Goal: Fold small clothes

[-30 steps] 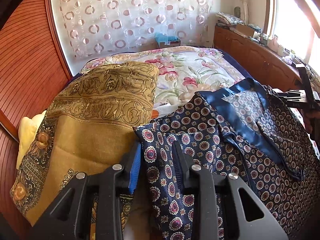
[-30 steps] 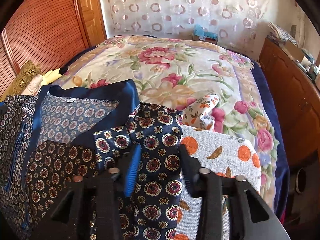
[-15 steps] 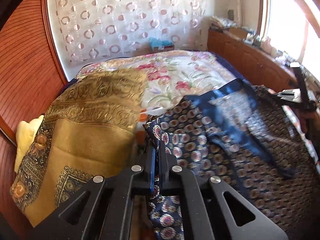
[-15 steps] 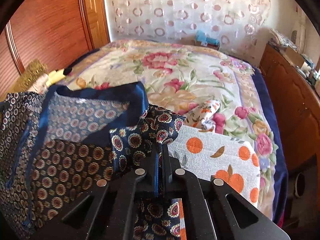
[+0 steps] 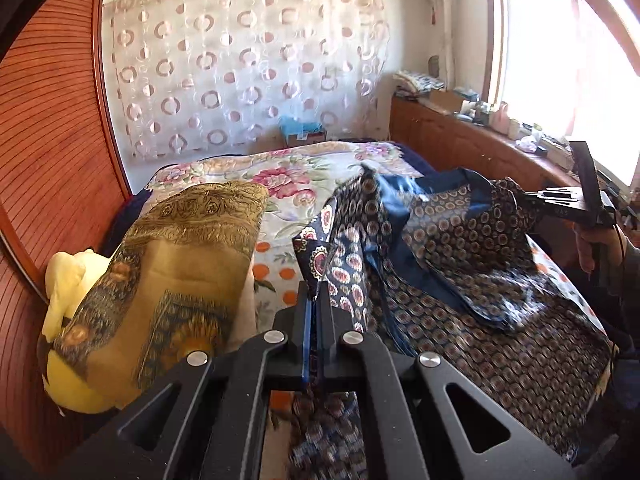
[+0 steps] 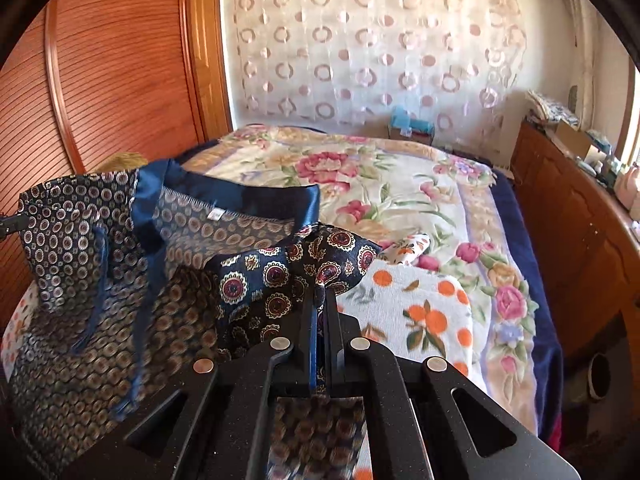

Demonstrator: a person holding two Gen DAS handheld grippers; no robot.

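Note:
A dark navy garment with round medallion print and a satin blue waistband hangs stretched between my two grippers above the bed; it also shows in the right wrist view. My left gripper is shut on one corner of it. My right gripper is shut on the other corner, and shows at the right of the left wrist view. The lower part of the garment drapes down onto the bed.
A floral bedspread covers the bed. A white cloth with orange fruit print lies under the garment. A gold patterned cloth over a yellow pillow lies at the left. A wooden wardrobe is left, a wooden cabinet right.
Both grippers closed on the garment's corners and lifted it off the bed; the cloth now hangs raised and spread between them.

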